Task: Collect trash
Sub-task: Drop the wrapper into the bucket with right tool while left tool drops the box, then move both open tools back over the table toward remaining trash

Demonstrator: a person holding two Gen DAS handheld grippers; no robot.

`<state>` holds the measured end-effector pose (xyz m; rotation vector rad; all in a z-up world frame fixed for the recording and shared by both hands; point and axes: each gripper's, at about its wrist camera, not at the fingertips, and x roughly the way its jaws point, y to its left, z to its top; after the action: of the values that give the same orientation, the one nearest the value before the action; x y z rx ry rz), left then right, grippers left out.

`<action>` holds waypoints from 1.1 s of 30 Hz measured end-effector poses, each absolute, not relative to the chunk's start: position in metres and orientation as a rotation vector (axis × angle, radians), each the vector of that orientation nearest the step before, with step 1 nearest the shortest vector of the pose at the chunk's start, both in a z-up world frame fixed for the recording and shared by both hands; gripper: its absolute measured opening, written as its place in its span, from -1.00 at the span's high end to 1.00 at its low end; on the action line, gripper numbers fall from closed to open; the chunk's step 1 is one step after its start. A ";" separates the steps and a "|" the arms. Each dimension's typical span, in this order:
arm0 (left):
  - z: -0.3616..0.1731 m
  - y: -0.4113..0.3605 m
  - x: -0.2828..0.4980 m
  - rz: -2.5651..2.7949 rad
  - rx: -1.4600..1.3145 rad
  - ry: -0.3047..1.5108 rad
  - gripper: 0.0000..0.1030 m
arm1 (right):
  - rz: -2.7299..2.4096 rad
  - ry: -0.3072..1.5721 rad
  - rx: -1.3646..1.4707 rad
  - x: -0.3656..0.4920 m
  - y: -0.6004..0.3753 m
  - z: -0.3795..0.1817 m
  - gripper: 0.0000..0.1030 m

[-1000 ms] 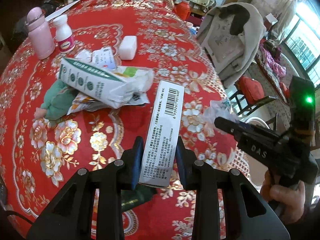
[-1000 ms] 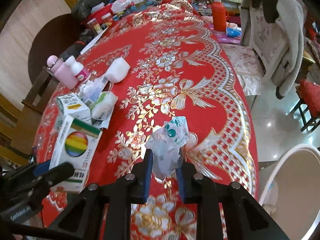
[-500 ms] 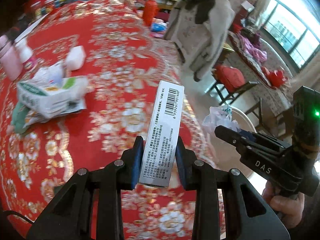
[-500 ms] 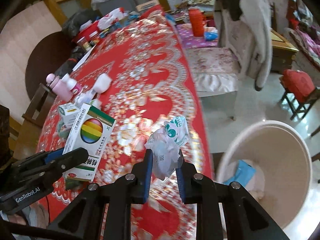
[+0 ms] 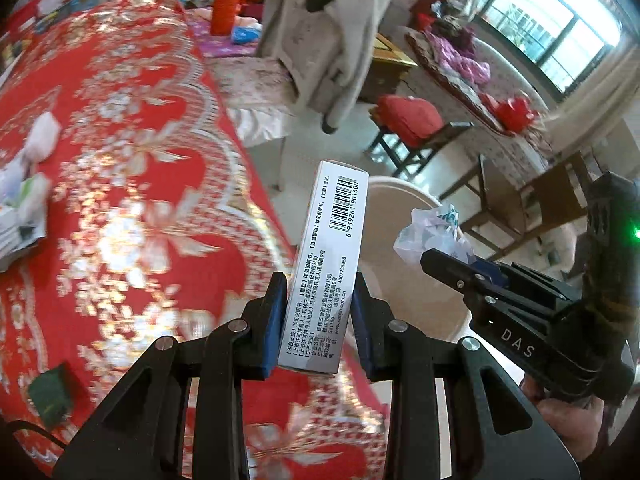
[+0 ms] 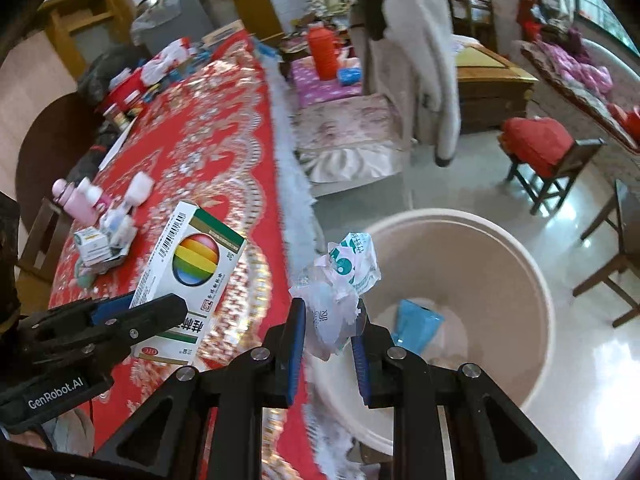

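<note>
Blue-padded, the left tool (image 5: 318, 322) is clamped on a white medicine box (image 5: 326, 264) — barcode side up, held above the edge of the red tabletop (image 5: 120, 160). The right tool (image 6: 330, 338) pinches a crumpled plastic wrapper (image 6: 340, 284) over the rim of a beige bin (image 6: 532, 280) on the floor — a blue packet (image 6: 416, 324) lies inside it.
</note>
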<state>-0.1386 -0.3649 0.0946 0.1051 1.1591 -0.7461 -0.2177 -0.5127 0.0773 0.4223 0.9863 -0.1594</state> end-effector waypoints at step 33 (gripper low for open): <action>0.063 -0.446 -0.162 -0.825 0.060 1.226 -0.05 | -0.252 1.092 0.520 -0.265 -0.599 0.037 0.26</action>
<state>-0.1623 -0.4461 0.0629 0.0597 1.2255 -0.8253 -0.2651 -0.5994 0.0373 0.5196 1.0925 -0.2520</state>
